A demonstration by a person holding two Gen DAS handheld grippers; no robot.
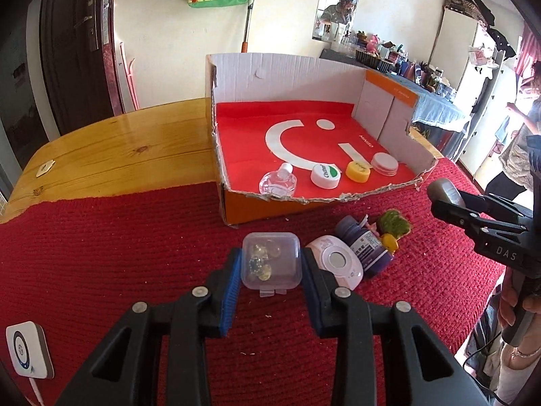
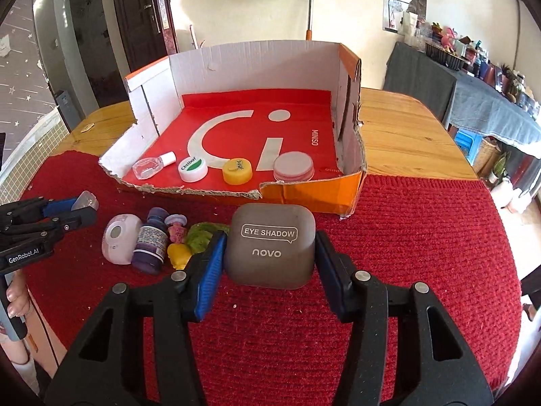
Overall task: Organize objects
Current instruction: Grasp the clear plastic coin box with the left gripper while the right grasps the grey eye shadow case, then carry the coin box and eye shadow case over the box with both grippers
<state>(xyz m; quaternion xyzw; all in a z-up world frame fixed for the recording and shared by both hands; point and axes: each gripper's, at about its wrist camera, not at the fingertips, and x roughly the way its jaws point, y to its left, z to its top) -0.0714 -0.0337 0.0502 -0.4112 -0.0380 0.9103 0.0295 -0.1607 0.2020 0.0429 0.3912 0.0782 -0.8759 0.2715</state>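
My left gripper is shut on a clear plastic box with small beads inside, held above the red cloth. My right gripper is shut on a grey eye shadow case; it also shows in the left wrist view. The open cardboard tray with a red liner holds a small clear bottle, a white jar, a yellow jar and a pink-white jar in a row along its front edge.
On the red cloth lie a pink round case, a purple bottle, a small pink figure, a yellow piece and a green fuzzy toy. A white device sits at the left. Wooden table beyond.
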